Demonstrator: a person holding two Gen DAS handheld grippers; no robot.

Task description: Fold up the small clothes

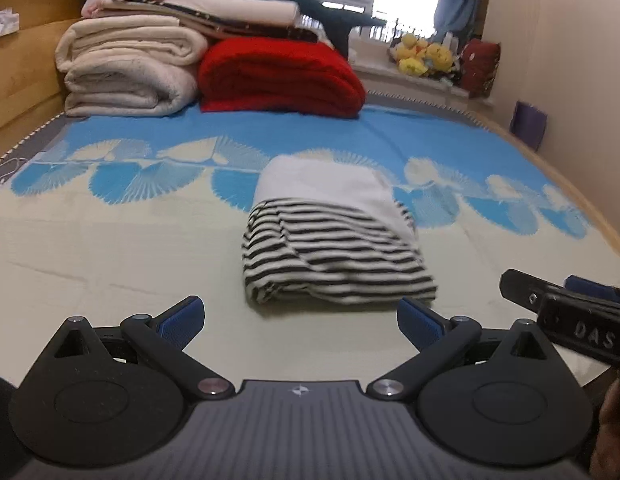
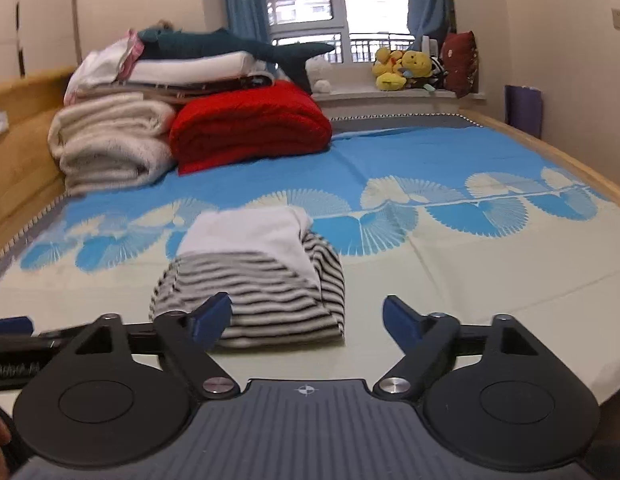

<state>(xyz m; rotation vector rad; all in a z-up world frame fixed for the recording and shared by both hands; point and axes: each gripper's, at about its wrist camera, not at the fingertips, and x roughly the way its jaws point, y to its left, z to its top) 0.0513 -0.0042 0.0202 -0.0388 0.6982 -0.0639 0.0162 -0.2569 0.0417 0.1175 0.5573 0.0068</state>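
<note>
Both grippers, left [image 1: 300, 318] and right [image 2: 308, 320], released; folded striped garment [image 1: 334, 256] lengthwise away.

A bed [image 1: 110, 240] is covered by a blue-and-cream sheet [image 1: 430, 136]. A folded striped garment [image 1: 330, 256] is laid near its middle. At the far end, cream blankets [image 1: 126, 72] and a red blanket [image 1: 278, 76] are set side by side, touching.

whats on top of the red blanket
Nothing lies on the red blanket; folded linens and a plush shark stack just behind it. Its underside is hidden.
</note>
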